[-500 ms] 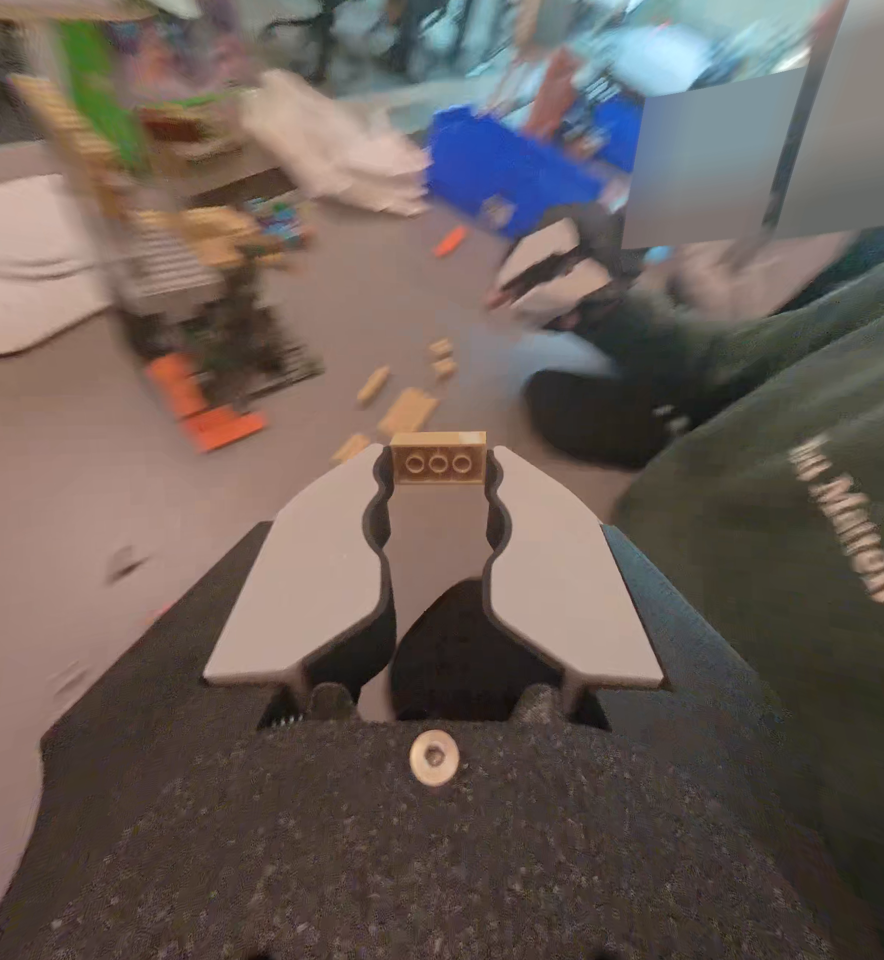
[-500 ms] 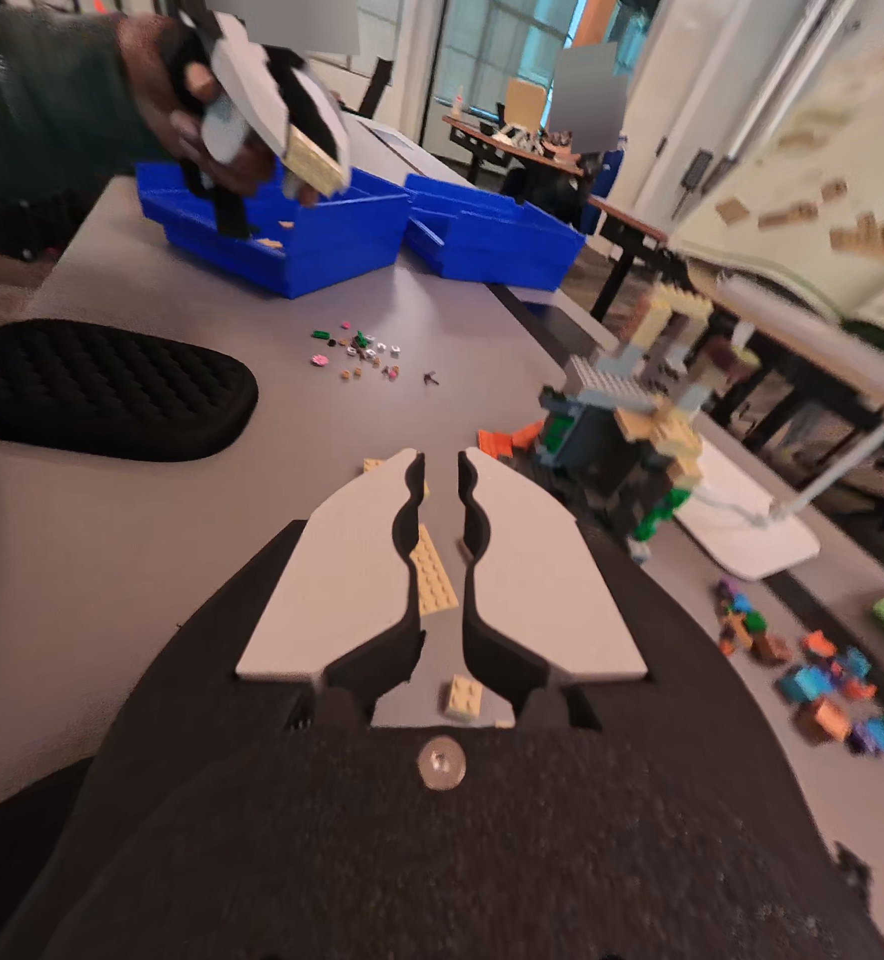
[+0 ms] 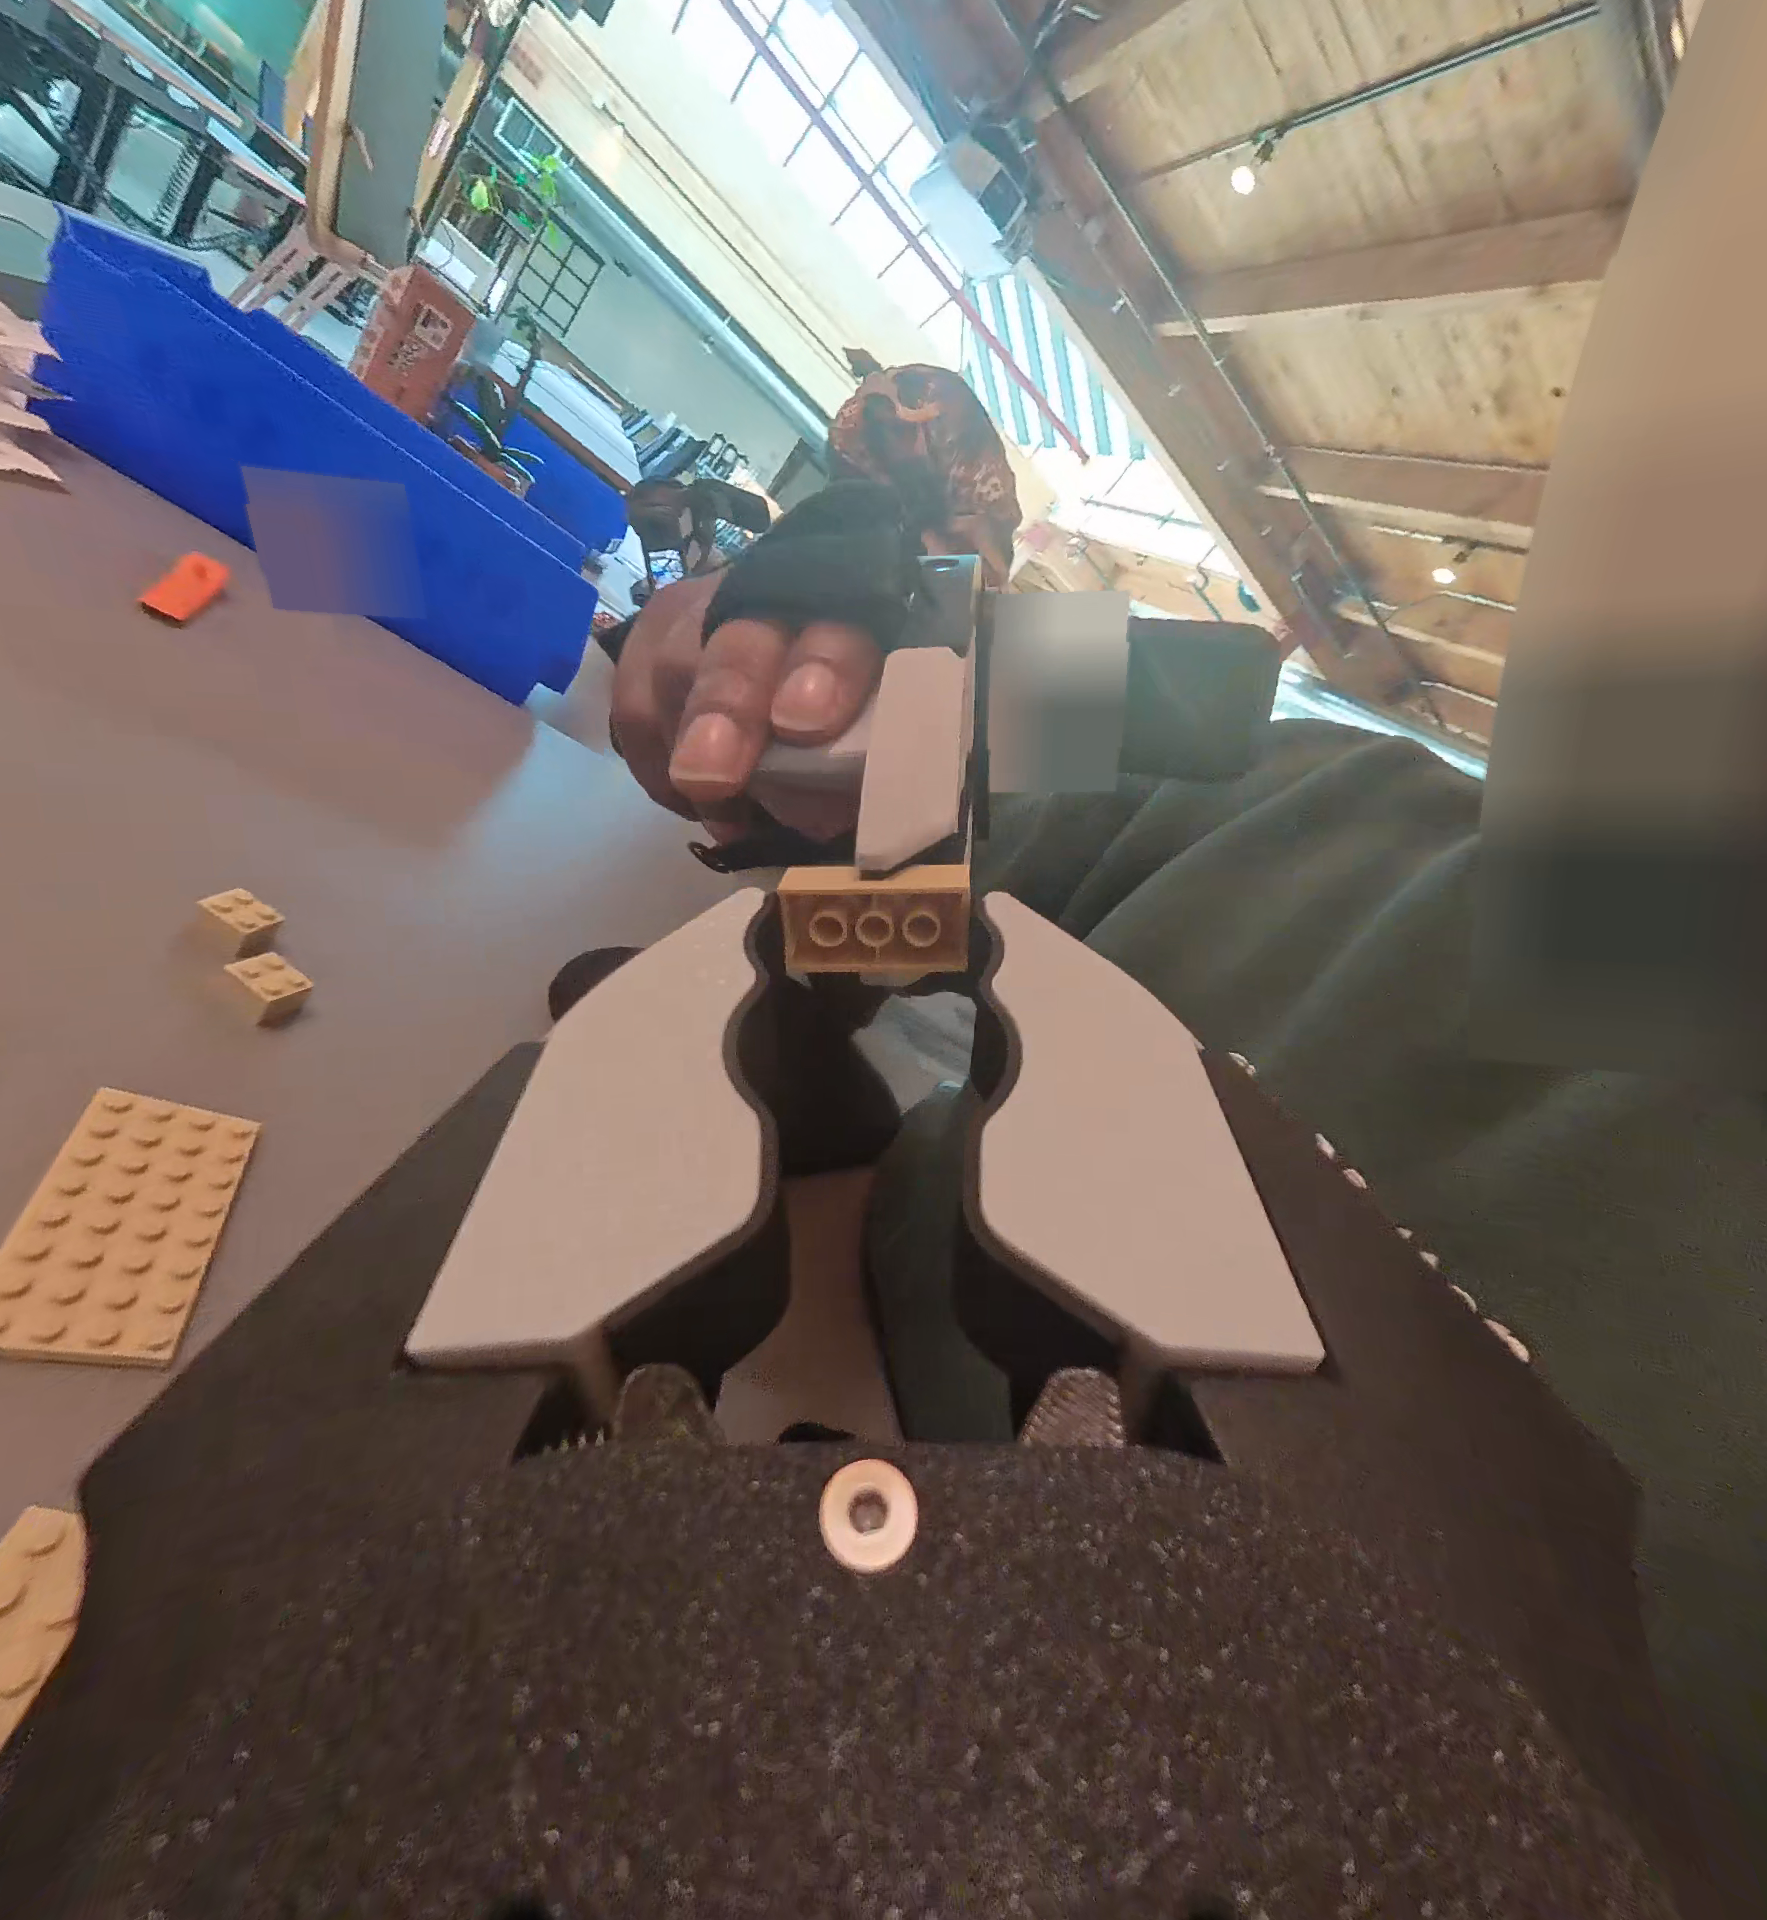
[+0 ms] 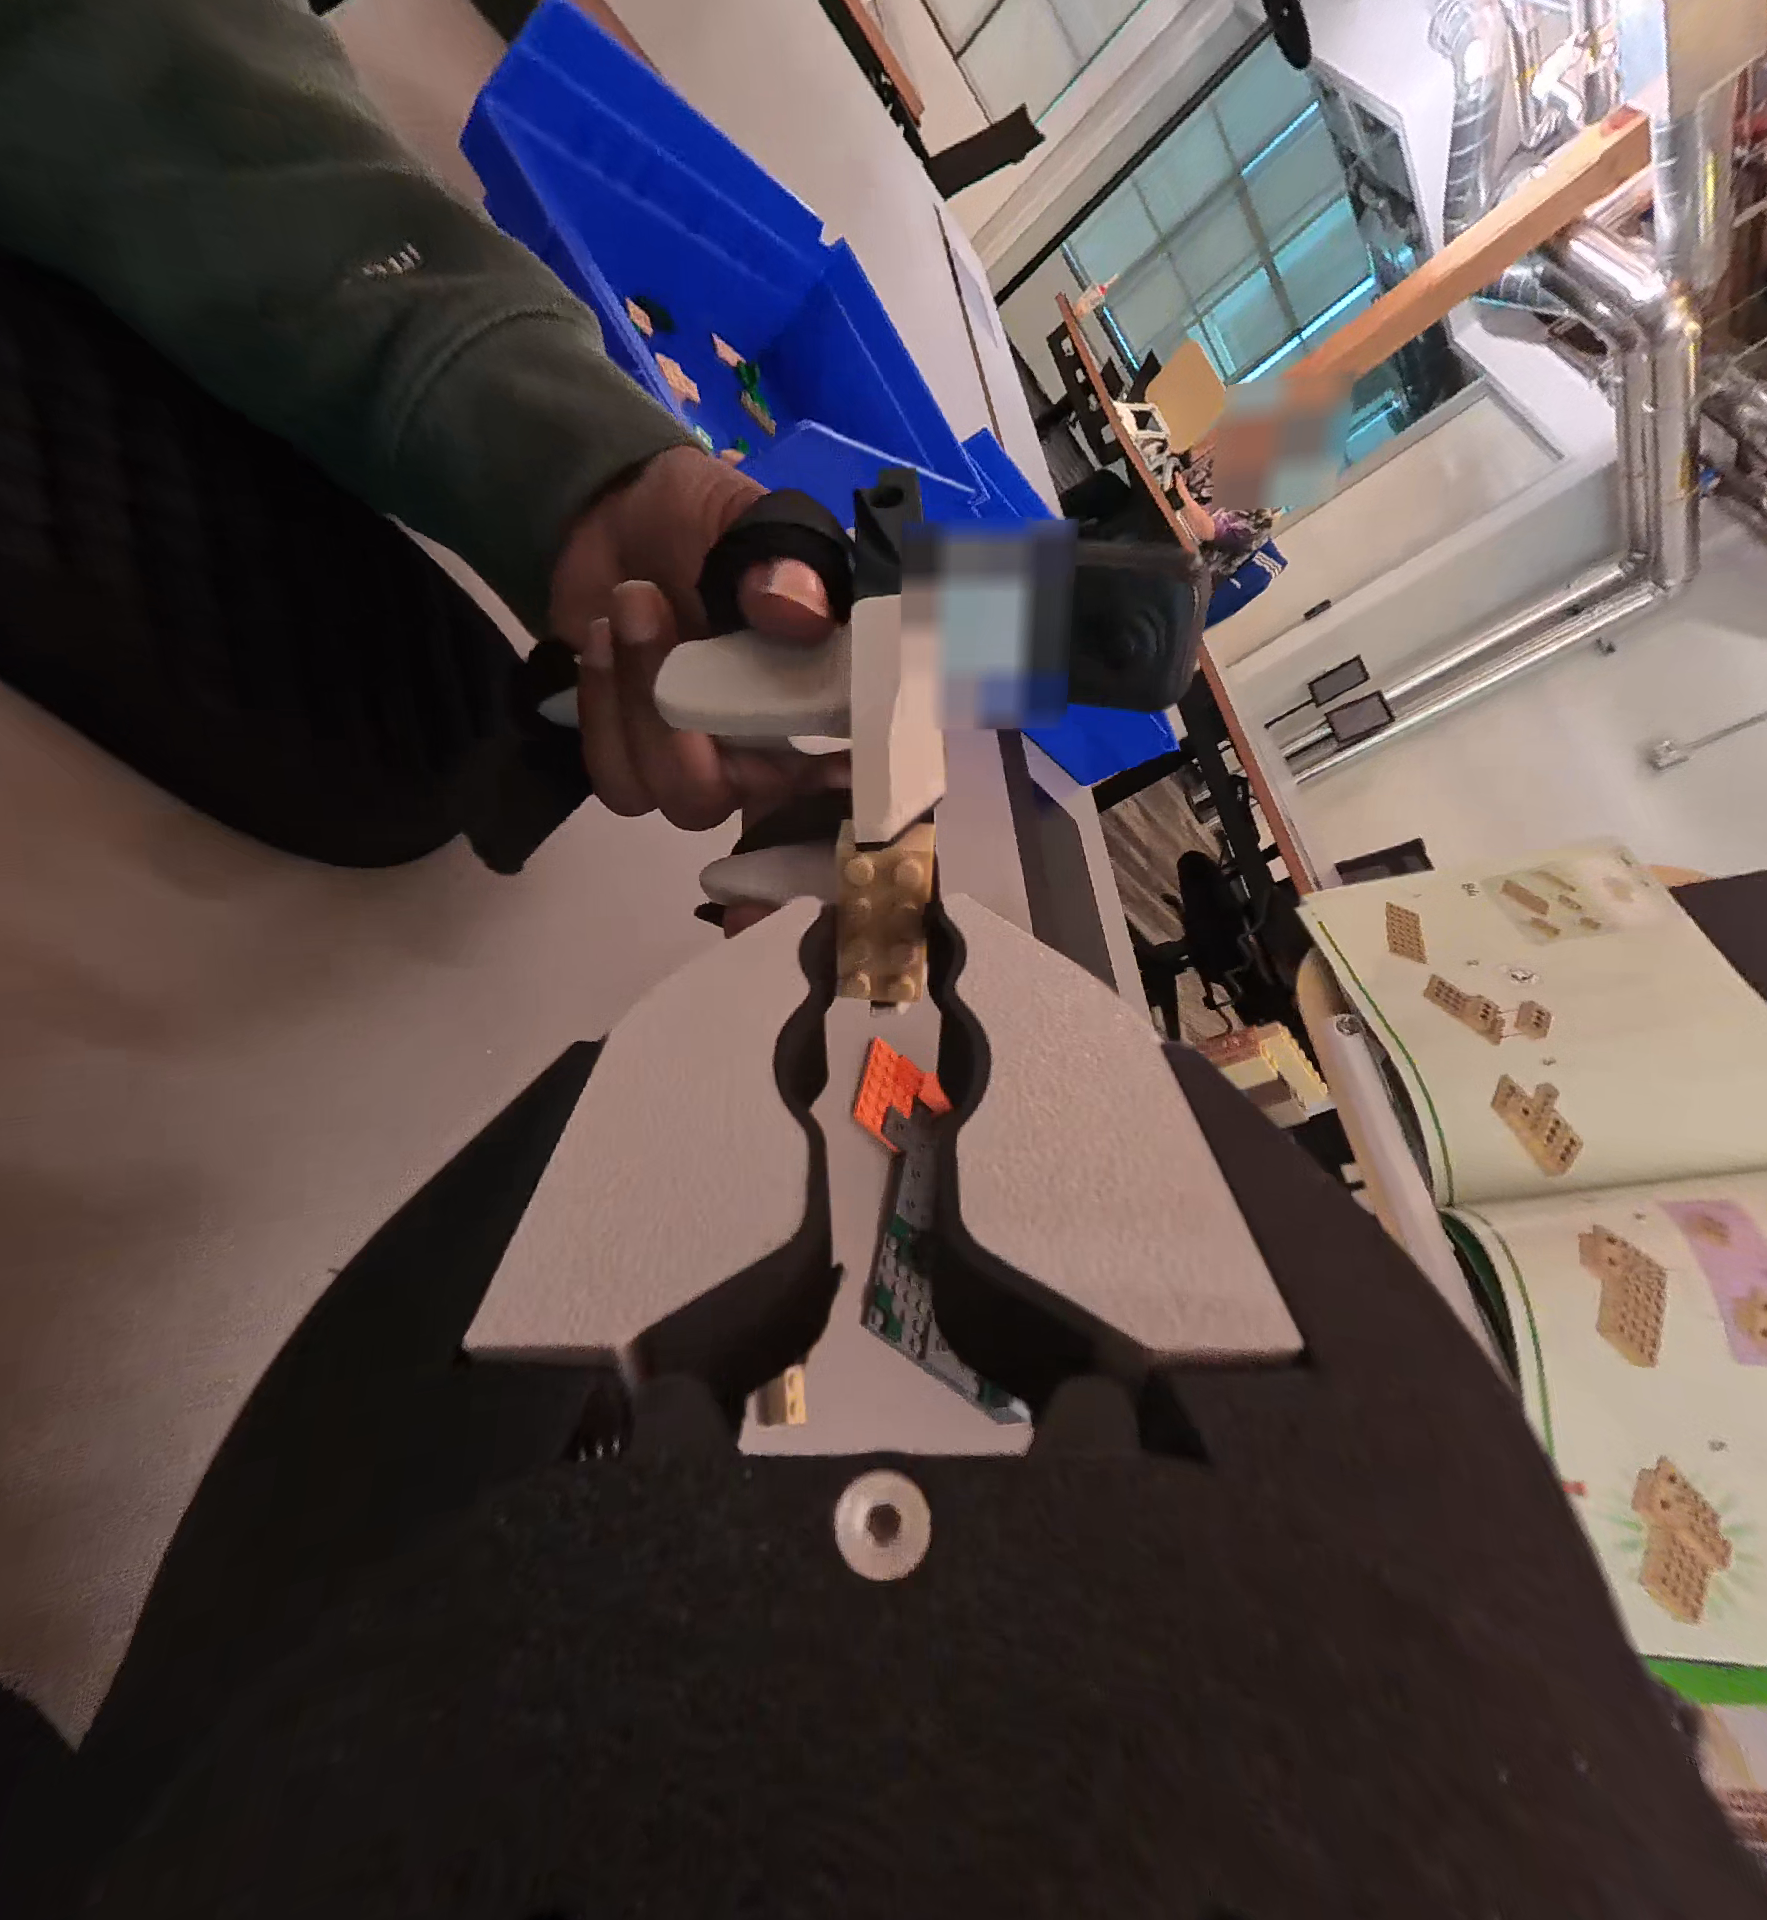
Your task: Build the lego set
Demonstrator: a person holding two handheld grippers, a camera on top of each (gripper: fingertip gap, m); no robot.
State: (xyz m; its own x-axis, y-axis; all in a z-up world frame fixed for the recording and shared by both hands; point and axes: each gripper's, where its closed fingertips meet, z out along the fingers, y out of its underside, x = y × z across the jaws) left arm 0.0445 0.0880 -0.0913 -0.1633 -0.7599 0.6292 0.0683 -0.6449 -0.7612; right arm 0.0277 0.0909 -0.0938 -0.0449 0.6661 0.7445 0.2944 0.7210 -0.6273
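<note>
A tan two-by-four brick [image 3: 871,930] sits between the tips of my left gripper [image 3: 871,920], which is shut on its two ends, underside toward the camera. My right gripper shows beyond it, edge-on, with one finger [image 3: 910,758] resting on the brick's top side. In the right wrist view the same brick [image 4: 884,925] stands stud-side up between the tips of my right gripper [image 4: 881,920], whose jaws lie close against its long sides. The left gripper's finger [image 4: 894,717] clamps the brick's far end. Both grippers are held in the air above the table.
Tan plates [image 3: 100,1236], two small tan bricks [image 3: 240,920] and an orange piece [image 3: 185,585] lie on the grey table at left. Blue bins [image 3: 235,416] stand behind. An open instruction booklet [image 4: 1585,1247] stands at right. An orange and grey build [image 4: 900,1101] lies below the right jaws. Less than 4 cm separates the two grippers' tips.
My left gripper has swung up off the table with the brick. My right gripper has risen to meet it, and its jaws now stand wider, around the brick.
</note>
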